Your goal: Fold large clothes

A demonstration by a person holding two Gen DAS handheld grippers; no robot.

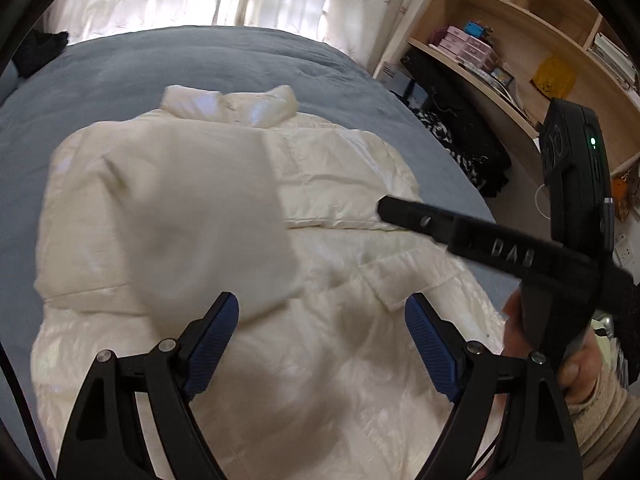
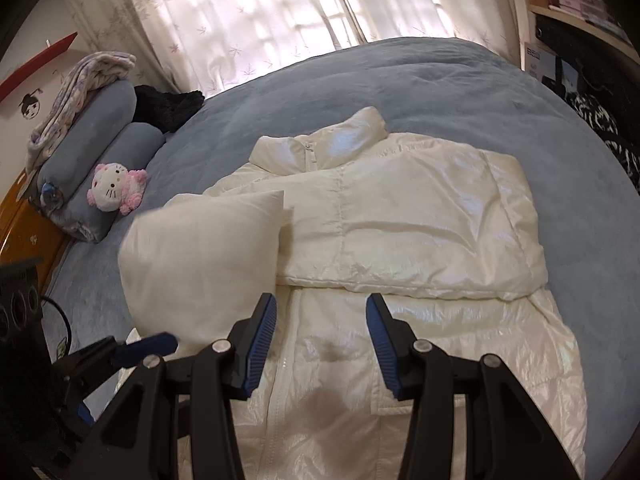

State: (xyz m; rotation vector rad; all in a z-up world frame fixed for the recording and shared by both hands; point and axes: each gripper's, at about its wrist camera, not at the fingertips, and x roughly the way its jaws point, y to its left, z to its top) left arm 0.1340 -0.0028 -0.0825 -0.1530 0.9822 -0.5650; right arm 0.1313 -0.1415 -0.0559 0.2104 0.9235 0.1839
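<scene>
A shiny cream puffer jacket (image 1: pixel 352 360) (image 2: pixel 400 344) lies front up on the grey-blue bed (image 1: pixel 140 68), its collar (image 2: pixel 320 148) at the far end. One sleeve (image 2: pixel 420 240) is folded flat across the chest. The other sleeve (image 1: pixel 200 220) (image 2: pixel 200 256) shows blurred over the jacket's left side, free of any pads. My left gripper (image 1: pixel 322 304) hovers open just behind it with nothing between its blue pads. My right gripper (image 2: pixel 320 304) is open above the zipper line, holding nothing. A hand (image 1: pixel 576 364) holds it at the right of the left wrist view.
Grey bolster pillows (image 2: pixel 100 120) with a folded blanket, a pink and white cat plush (image 2: pixel 114 188) and a black garment (image 2: pixel 168 104) sit at the bed's left. A wooden bookshelf (image 1: pixel 520 40) and dark clothes (image 1: pixel 460 140) stand along the right. Curtains (image 2: pixel 260 12) hang behind.
</scene>
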